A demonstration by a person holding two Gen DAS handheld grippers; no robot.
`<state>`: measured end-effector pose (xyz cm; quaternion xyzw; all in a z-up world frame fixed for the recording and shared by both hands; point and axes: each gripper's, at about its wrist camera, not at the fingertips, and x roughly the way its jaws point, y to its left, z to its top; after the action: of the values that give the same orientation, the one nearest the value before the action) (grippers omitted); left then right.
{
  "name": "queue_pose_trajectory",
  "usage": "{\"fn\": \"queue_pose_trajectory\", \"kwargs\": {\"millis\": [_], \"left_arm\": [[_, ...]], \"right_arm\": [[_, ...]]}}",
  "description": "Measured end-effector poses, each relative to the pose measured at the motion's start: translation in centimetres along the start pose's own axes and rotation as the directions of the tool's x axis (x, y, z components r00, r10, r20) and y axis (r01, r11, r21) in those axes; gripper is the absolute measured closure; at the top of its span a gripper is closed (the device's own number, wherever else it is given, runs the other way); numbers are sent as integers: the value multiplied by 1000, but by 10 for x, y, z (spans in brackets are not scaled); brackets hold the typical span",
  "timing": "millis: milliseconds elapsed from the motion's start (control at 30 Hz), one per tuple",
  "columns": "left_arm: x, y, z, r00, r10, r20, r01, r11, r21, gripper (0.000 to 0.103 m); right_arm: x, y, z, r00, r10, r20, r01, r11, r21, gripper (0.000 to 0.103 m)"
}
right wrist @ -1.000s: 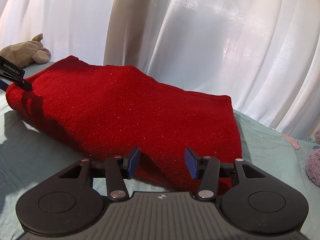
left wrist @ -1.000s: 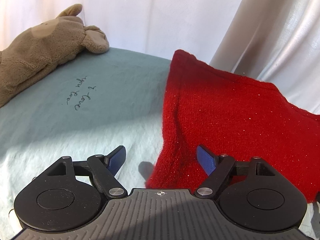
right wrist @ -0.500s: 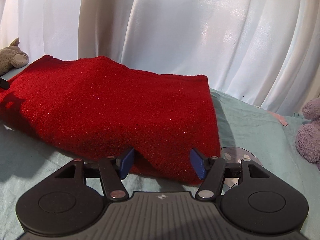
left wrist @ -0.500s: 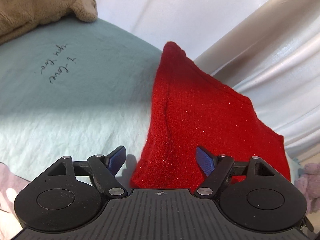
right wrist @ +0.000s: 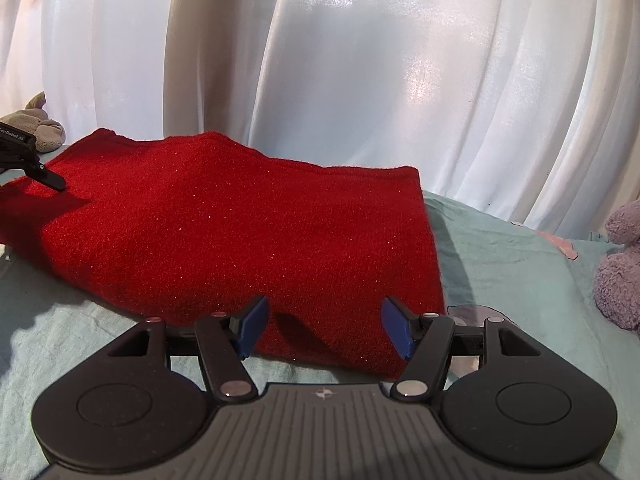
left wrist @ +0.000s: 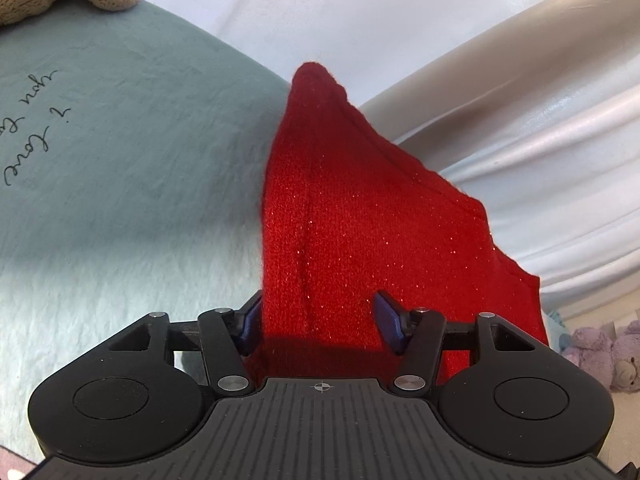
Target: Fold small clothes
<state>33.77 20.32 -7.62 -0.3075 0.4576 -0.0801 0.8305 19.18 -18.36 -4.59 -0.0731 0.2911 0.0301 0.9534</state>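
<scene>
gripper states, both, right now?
Left gripper: open, red knit garment lies between the blue pads, not clamped.
Right gripper: open, poised at the garment's near edge, holding nothing.

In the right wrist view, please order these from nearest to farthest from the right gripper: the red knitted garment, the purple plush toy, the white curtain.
From the right gripper:
1. Red knitted garment: directly ahead, its near edge lies between the open fingers.
2. Purple plush toy: at the far right edge, on the teal sheet.
3. White curtain: hanging behind everything.
</scene>
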Motion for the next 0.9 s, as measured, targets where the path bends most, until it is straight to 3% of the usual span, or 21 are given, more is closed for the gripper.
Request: {"fn": "queue_pose_trajectory", "kwargs": {"millis": [100,233,367,500,567,600,733,800,900], "left_arm": [[2,2,4,1000,-4,-1,4,1000,-8,49],[-1,2,7,1000,-21,-3,21,1000,-21,64],[-17,1,7,992,-111,55,114,993,-40,63],[-3,5,7,998,-50,23,51,997,-52,49],[4,6,4,998,-62,16,63,997,-37,45],[5,5,4,998,-61,17,61,998,-29,45],[3,3,3,999,-40,25,41,999,-35,62],[-4,0,2,998,-53,40,54,998,-26,64],[-9,-6,3,997,-54,50,56,998,-26,66]], "right_arm": [[-1,2,-1,1000,2,3,-2,1000,-5,41],[-1,2,-1,1000,-2,1,2,1000,-3,41],[-5,2,-1,1000,-9,12,9,1000,0,41],[-4,-1,-1,1000,-10,11,10,1000,10,41],[-5,0,-2,1000,-10,10,10,1000,10,41],[-4,0,-2,1000,-7,10,6,1000,7,41],[-5,3,2,1000,8,25,-8,1000,1,41],[-7,7,7,998,28,55,-28,1000,-6,57],[-6,22,18,990,91,104,-88,995,-40,70]]}}
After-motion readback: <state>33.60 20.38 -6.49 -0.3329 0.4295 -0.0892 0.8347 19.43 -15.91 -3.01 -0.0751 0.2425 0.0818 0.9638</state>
